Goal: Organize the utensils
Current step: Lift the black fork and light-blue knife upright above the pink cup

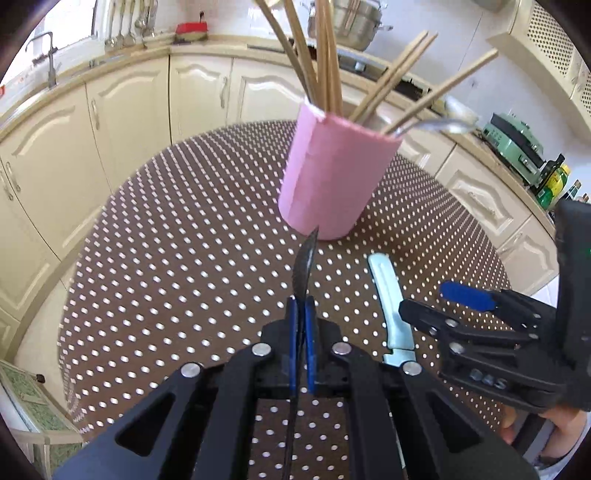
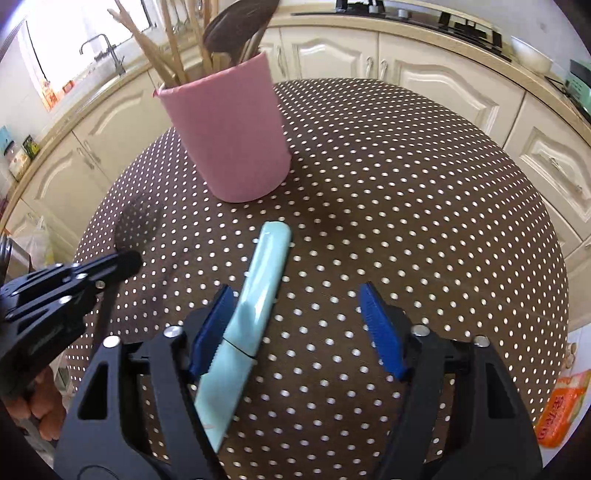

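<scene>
Pink holder (image 1: 332, 173) | left hand-held gripper (image 1: 303, 314) grasping dark spoon (image 1: 304, 266) | right hand-held gripper (image 2: 299, 325) released

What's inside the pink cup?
Sticking out of the pink cup are wooden chopsticks, a metal spoon and a dark wooden spoon. Their lower ends, and anything lying at the bottom, are hidden by the cup's wall.
</scene>
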### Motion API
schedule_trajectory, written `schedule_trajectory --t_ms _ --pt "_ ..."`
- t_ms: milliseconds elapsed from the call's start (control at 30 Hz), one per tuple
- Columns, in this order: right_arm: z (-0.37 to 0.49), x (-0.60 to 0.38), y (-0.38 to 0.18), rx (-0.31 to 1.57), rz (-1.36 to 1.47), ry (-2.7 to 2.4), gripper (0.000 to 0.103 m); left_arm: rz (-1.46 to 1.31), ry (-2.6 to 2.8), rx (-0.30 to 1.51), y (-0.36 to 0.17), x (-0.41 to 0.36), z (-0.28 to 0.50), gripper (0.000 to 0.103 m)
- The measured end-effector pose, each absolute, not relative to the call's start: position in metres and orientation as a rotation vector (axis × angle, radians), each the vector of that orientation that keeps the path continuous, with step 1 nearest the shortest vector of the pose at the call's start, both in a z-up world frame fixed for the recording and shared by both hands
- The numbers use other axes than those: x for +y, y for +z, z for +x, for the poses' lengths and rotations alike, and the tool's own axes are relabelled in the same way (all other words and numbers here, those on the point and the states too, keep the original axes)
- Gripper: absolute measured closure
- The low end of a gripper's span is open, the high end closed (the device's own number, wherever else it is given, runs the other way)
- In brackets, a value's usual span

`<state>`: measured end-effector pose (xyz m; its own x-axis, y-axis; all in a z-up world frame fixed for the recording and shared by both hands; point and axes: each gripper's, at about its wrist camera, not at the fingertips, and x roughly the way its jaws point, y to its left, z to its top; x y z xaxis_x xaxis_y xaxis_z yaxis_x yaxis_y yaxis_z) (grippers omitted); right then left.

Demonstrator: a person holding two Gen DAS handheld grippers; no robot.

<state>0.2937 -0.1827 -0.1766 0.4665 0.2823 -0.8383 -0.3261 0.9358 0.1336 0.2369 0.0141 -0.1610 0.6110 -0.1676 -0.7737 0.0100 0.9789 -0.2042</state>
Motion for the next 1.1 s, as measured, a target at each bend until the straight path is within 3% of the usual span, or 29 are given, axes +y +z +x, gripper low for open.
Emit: schedule_trajectory --t_ms 233,333,367,500,1100 --pt "0.307 -0.159 -0.183 1.123 -0.121 0.396 0.053 -0.201 -0.136 0.825 -0.142 0.017 0.220 0.099" --pt "0.312 -0.154 -0.189 1.143 -0.152 0.387 0.065 -0.216 -0.156 0.791 -0.137 0.018 0.215 0.099" --pt "0.313 -0.154 -0.189 1.141 -0.158 0.385 0.075 -0.223 -0.161 0.780 -0.135 0.020 0.213 0.099" --pt "0.315 -0.160 -0.186 1.115 -0.102 0.435 0.080 -0.240 -0.177 0.735 -0.133 0.022 0.211 0.099" --pt "0.249 -0.236 -0.132 0.644 0.204 0.592 0.082 -0.251 -0.310 0.510 -0.103 -0.005 0.198 0.099"
